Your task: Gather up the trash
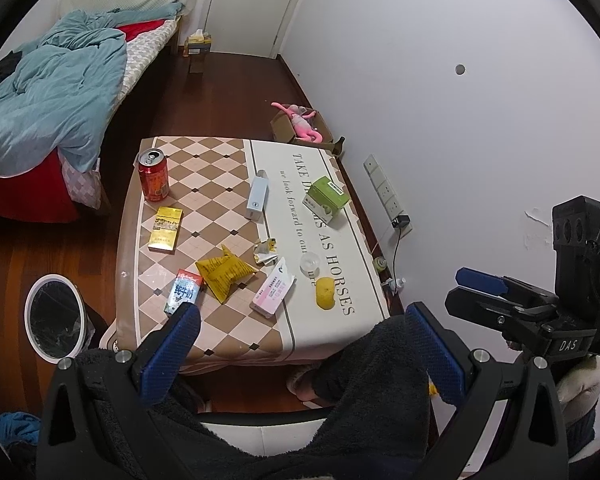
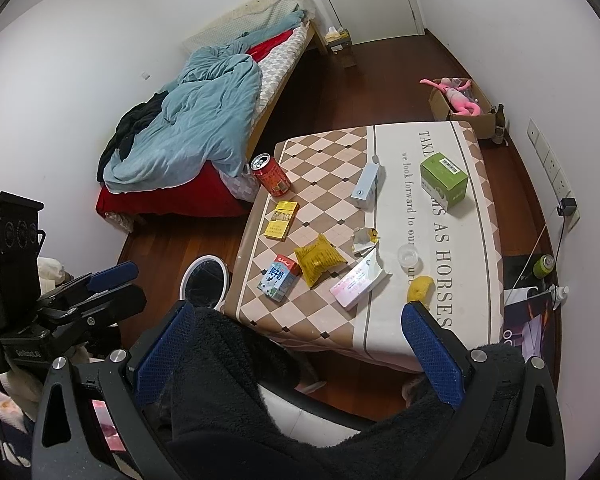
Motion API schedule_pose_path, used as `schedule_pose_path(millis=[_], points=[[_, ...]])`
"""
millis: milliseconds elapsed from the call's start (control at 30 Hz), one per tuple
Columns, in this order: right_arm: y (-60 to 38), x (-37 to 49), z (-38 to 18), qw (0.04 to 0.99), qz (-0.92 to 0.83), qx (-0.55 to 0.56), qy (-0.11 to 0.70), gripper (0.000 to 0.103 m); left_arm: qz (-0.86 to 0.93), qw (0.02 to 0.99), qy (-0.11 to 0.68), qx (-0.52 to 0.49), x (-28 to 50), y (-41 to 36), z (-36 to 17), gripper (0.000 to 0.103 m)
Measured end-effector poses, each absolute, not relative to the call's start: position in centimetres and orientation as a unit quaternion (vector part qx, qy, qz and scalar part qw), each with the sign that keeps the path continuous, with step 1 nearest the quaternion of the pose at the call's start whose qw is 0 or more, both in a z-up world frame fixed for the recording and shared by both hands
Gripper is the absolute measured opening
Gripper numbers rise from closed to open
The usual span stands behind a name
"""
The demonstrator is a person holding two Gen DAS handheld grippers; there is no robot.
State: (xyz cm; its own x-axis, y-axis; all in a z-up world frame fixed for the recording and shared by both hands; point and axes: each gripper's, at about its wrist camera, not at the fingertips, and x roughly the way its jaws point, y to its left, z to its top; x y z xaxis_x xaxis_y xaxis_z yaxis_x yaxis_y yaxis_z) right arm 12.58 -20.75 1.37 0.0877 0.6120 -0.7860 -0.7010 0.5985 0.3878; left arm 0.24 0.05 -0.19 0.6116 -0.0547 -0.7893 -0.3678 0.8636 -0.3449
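A small table [image 1: 340, 332] with a checkered cloth carries litter: a red can [image 1: 154, 176], a yellow cigarette pack [image 1: 165, 229], a milk carton [image 1: 183, 291], a yellow snack bag [image 1: 224, 272], a crumpled wrapper [image 1: 266, 251], a pink-white box [image 1: 274, 291], a clear cup [image 1: 310, 264] and a yellow lump [image 1: 325, 293]. A white-rimmed bin [image 1: 54, 316] lined with a black bag stands on the floor left of the table. My left gripper [image 1: 304, 344] hangs open before the table's near edge, holding nothing. My right gripper [image 2: 300, 350] is open and empty too, near the yellow lump [image 2: 419, 289].
A blue-white box [image 1: 257, 199] and a green box [image 1: 327, 199] lie farther back on the table. A bed [image 1: 48, 96] fills the left. A cardboard box with a pink toy [image 1: 300, 124] sits behind the table. A person's dark fleece-clad legs [image 1: 380, 360] are below the grippers.
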Motion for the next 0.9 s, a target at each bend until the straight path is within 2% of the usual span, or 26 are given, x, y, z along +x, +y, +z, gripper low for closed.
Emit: schedule_pose_path(millis=[900], points=[[-20.84,12.62,1.49,0.736,0.446,-0.044,0.507,0.103,0.089,0.864,0.431,-0.245,0.02,0.06,-0.05,0.103]])
